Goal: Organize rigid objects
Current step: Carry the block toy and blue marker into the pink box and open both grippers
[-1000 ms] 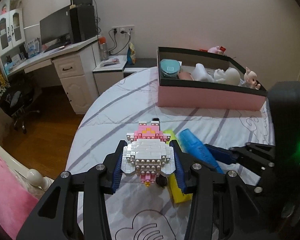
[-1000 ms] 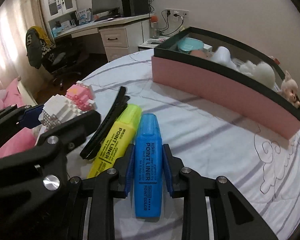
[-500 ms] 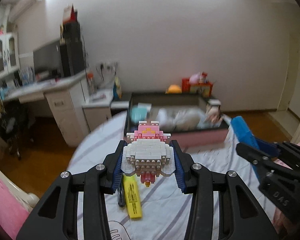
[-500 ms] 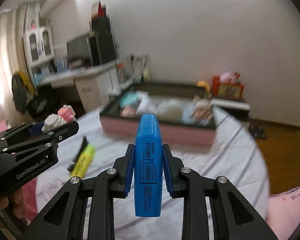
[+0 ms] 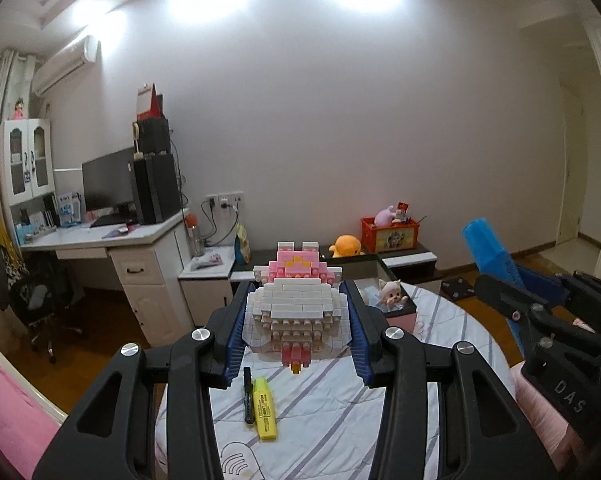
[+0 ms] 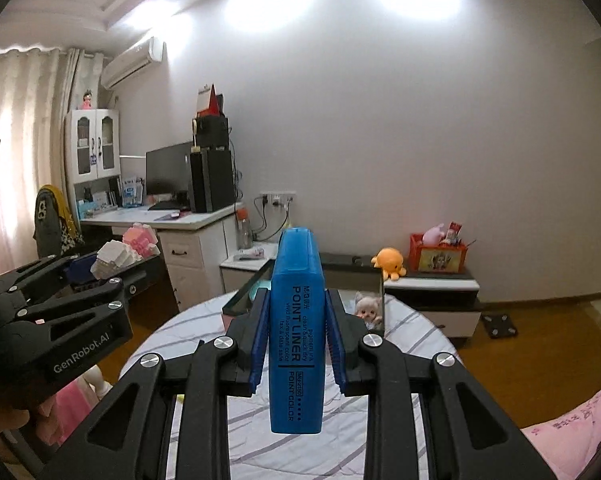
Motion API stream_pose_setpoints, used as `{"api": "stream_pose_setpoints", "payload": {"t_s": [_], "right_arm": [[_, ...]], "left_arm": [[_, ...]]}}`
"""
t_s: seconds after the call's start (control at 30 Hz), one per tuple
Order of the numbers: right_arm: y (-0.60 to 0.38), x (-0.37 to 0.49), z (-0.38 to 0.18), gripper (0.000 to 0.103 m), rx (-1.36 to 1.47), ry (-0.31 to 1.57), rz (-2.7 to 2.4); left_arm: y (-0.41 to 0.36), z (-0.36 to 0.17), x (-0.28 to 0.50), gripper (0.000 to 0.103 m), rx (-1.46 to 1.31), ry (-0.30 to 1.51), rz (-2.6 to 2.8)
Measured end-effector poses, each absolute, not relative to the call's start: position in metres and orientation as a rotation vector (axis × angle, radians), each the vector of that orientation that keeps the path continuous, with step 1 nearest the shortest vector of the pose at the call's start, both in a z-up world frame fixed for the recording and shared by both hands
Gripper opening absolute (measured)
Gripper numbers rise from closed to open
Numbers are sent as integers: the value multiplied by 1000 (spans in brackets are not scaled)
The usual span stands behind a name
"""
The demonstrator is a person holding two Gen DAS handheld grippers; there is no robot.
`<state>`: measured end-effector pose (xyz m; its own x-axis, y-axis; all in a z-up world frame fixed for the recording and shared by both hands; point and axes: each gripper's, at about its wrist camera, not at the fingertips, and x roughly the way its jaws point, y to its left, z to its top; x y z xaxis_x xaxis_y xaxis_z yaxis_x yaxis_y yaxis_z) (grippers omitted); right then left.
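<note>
In the left wrist view, a round table (image 5: 440, 320) carries a white cloth with grey stripes, soft and a little wrinkled. Around it the room has a wooden floor, a plain pale wall, a white desk (image 5: 112, 240) with a monitor at the left and a low shelf behind. The left tongs (image 5: 296, 332) are clenched on a brick toy (image 5: 296, 312), held up above the table; it is made of small studded blocks, white in the body and pink on top. Below on the cloth lie a yellow marker (image 5: 265, 408) and, just beside it, a thin black clip (image 5: 247, 394). A doll (image 5: 389, 294) sits in the box (image 5: 382, 268) behind the toy.

In the right wrist view, the right tongs (image 6: 296, 340) grasp a blue marker (image 6: 296, 340), a flat smooth plastic body with dark print, raised over the same striped table (image 6: 416, 332). The box (image 6: 244, 292) with dark walls stands behind it, with the doll (image 6: 367, 307) inside. The left tongs (image 6: 80, 276) with the brick toy (image 6: 122, 250) appear at the left side.
</note>
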<state>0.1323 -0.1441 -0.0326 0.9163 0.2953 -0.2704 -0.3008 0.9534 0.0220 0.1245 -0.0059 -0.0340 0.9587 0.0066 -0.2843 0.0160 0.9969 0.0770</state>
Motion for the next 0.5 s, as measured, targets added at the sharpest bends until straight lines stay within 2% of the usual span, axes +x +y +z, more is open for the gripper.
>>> {"api": "stream_pose_setpoints", "payload": {"t_s": [0.3, 0.5], "right_arm": [[-143, 125, -23, 27, -30, 239, 299], [-146, 150, -25, 27, -42, 266, 300]], "left_arm": [[-5, -25, 120, 44, 75, 265, -2], [-6, -30, 158, 44, 84, 311, -16]]}}
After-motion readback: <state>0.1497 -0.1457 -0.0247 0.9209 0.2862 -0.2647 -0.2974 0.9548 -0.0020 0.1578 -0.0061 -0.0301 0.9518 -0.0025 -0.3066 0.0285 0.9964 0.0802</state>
